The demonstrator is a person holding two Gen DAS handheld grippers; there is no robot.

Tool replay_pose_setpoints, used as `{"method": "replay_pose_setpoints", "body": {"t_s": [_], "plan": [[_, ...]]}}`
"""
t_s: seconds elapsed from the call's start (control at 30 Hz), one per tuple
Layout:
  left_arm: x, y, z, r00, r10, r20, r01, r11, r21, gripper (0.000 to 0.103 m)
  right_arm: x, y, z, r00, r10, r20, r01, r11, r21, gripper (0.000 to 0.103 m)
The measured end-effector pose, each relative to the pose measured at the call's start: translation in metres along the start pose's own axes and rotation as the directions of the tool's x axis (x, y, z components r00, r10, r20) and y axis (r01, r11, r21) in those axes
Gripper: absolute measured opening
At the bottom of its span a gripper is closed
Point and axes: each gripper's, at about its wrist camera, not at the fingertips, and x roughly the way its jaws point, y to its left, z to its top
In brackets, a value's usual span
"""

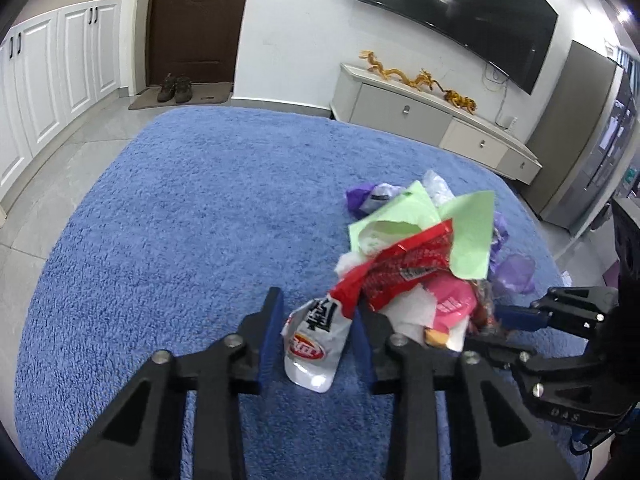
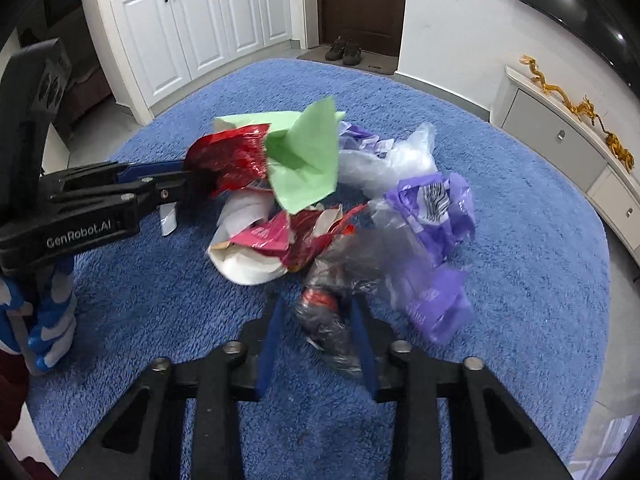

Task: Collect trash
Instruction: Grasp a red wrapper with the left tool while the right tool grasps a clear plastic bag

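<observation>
The trash pile (image 1: 424, 264) sits right of centre on the shaggy blue rug (image 1: 180, 220). At the lower middle of the left wrist view, the left gripper (image 1: 316, 340) pinches a glossy white pouch (image 1: 312, 348) at the pile's near edge, one blue pad on each side. In the right wrist view the right gripper (image 2: 316, 320) closes on a crumpled clear wrapper (image 2: 328, 320) with a red patch, its two pads touching it. The heap holds two flat green papers (image 2: 308, 160), one shiny red foil bag (image 2: 232, 160), a crinkled pink packet (image 2: 264, 236), soft purple plastic bags (image 2: 436, 208) and white tissue (image 2: 248, 264).
</observation>
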Motion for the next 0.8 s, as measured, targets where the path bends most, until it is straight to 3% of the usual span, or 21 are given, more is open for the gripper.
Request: {"method": "replay_pose_setpoints", "body": {"t_s": [0.23,0.27,0.47,0.67,0.8], "plan": [[-0.024,-0.018,-0.020,1.000,-0.019,0.001,0.019,0.999,0.049,0.013,-0.034,0.001,-0.025,0.995,0.080,0.063,-0.084,0.995,0.053,0.020],[-0.028,-0.019,-0.023,1.000,-0.023,0.001,0.023,0.999,0.048,0.006,-0.041,0.001,-0.030,0.993,0.095,0.077,-0.099,0.993,0.061,0.020],[-0.068,-0.028,-0.042,0.998,-0.047,0.034,0.045,0.998,0.037,0.006,-0.087,-0.004,-0.059,0.973,0.159,0.166,-0.179,0.977,0.112,0.020],[-0.105,-0.037,-0.050,0.993,-0.096,0.074,0.096,0.995,0.007,0.004,-0.131,-0.021,-0.086,0.955,0.149,0.257,-0.196,0.966,0.169,0.020],[-0.126,-0.063,-0.047,0.987,-0.131,0.097,0.127,0.991,0.044,0.004,-0.161,-0.036,-0.110,0.940,0.115,0.320,-0.193,0.955,0.226,0.020]]}}
